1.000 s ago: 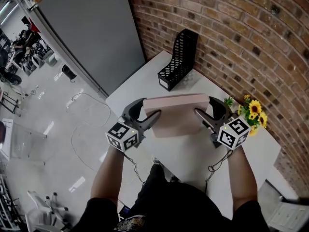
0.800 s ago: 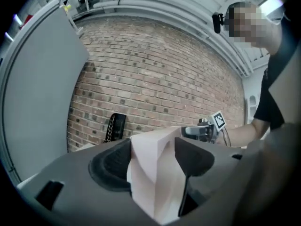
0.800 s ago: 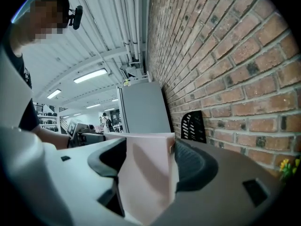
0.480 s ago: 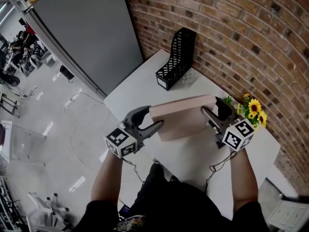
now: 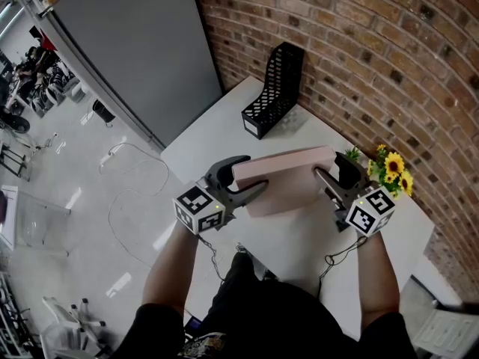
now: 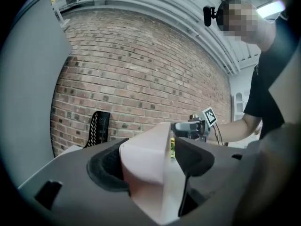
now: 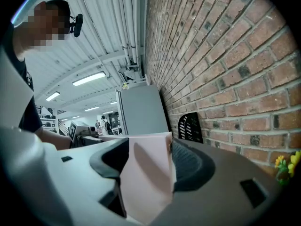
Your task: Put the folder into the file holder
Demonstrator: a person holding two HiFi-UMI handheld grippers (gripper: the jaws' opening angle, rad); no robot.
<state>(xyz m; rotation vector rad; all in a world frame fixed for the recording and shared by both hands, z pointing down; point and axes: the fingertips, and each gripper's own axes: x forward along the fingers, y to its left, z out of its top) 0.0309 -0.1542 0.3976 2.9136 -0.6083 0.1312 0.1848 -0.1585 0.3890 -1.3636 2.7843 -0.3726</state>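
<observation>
A pale pink folder point(image 5: 281, 178) hangs flat above the white table point(image 5: 217, 137), carried between both grippers. My left gripper point(image 5: 251, 184) grips its left end, the folder point(image 6: 148, 168) filling the gap between the jaws. My right gripper point(image 5: 329, 174) holds the right end; its jaws are closing, with the folder point(image 7: 146, 173) pressed between them. The black mesh file holder point(image 5: 275, 88) stands upright and empty at the table's far corner by the brick wall, well beyond the folder. It also shows in the left gripper view as the file holder point(image 6: 99, 126) and in the right gripper view as the file holder point(image 7: 190, 126).
A small pot of yellow flowers point(image 5: 393, 172) stands by the wall just right of my right gripper. A grey partition point(image 5: 135, 43) rises behind the table's left side. The table's left and near edges drop to the floor, where cables lie.
The folder has risen a little and shifted right, its right end now higher. My left gripper has slid right and up along the folder's left end. The right gripper barely moved.
</observation>
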